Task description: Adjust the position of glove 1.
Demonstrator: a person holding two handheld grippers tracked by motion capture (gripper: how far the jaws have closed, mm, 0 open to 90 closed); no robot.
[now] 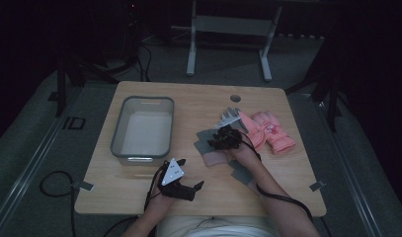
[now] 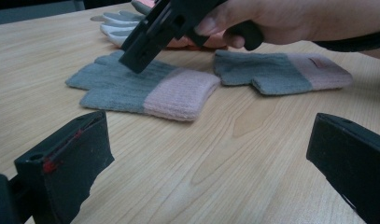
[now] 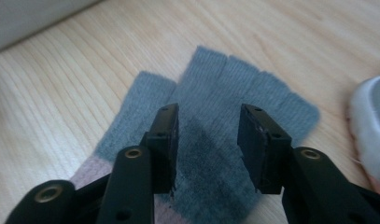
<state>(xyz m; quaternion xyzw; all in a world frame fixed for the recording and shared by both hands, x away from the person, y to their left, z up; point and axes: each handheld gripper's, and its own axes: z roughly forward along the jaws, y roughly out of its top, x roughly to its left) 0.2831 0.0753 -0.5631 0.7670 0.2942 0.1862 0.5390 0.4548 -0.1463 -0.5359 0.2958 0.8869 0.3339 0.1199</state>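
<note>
Right gripper (image 3: 207, 140) over the grey glove (image 3: 225, 93), jaws half-narrowed, straddling the knit, not clamped. Left gripper (image 2: 201, 163) wide, nothing between, near table (image 1: 139, 187) edge.

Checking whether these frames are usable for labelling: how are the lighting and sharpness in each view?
High view: dim, dark surroundings, small things like the right gripper hard to read. Left gripper view: brighter, grey-and-pink glove fairly sharp, near fingers soft. Right gripper view: well lit, the gripper casts a dark shadow on the glove between its fingers.
</note>
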